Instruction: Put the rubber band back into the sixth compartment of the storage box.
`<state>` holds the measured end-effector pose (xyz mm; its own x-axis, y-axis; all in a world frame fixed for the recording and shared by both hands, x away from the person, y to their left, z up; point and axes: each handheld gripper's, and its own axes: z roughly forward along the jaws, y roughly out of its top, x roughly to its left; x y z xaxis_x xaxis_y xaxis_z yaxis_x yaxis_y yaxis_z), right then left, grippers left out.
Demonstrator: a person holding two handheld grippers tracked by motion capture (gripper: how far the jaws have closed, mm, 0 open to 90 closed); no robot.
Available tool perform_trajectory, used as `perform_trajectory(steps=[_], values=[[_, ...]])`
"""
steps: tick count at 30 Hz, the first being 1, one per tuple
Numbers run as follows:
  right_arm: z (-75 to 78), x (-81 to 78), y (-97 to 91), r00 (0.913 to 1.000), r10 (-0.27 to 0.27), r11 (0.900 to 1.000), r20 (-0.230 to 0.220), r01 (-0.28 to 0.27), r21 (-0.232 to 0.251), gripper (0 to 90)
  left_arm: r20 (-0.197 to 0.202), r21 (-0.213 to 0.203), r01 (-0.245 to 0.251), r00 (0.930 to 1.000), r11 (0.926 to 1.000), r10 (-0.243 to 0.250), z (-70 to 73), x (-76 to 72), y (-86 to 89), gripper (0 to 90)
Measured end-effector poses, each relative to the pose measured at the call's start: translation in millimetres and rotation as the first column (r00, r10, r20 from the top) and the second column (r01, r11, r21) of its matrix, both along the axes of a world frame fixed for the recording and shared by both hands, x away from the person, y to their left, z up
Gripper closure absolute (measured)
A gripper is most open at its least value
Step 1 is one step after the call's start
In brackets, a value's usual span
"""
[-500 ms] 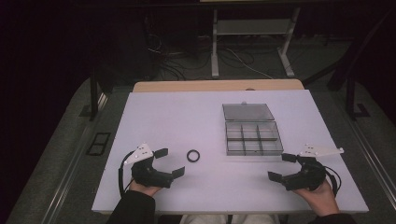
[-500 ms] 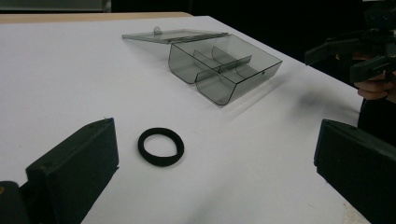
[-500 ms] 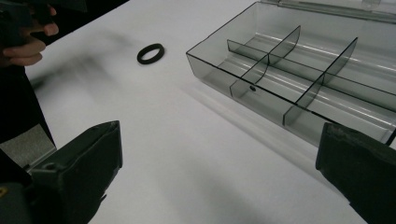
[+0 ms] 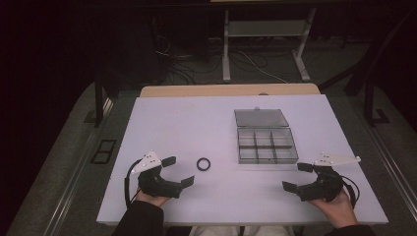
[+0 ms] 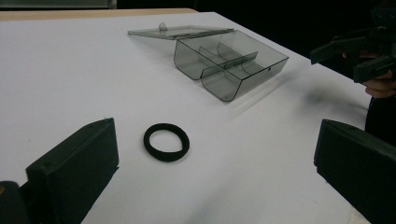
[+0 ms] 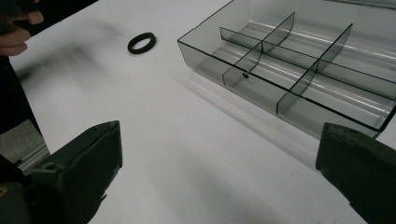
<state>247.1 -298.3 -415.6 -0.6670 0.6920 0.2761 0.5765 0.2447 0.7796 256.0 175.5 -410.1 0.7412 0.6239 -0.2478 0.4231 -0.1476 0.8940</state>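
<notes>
Surroundings: a white counter (image 4: 196, 128) carries a smoky clear compartment box (image 4: 267, 145), its lid (image 4: 261, 117) thrown open flat behind it; the six sections look empty.
Beyond the counter: cables and the legs of a metal frame (image 4: 226, 59) on a dark floor.
In the way: bare counter lies between the ring and the left tongs; the box stands off to the ring's right, well apart.
Ring: a small black ring (image 4: 203, 163), matte and slightly out of round, lies flat on the counter near its front edge, just ahead of the left tongs.
Left tongs (image 4: 178, 170): spread wide, gripping nothing, the ring ahead of the gap.
Right tongs (image 4: 296, 176): spread wide, gripping nothing, near the box's front right corner.
</notes>
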Motion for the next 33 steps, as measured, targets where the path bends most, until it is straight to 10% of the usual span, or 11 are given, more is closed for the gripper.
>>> perform_trajectory(steps=[33], values=[[-3.3, -0.2, -3.2, 0.9999, 0.007, 0.9999, -0.010, -0.007, -0.013, 0.0, -0.042, 0.112, 0.050, 0.9981, 0.9924, -0.045, 13.9, 1.7, -16.7, 0.0]])
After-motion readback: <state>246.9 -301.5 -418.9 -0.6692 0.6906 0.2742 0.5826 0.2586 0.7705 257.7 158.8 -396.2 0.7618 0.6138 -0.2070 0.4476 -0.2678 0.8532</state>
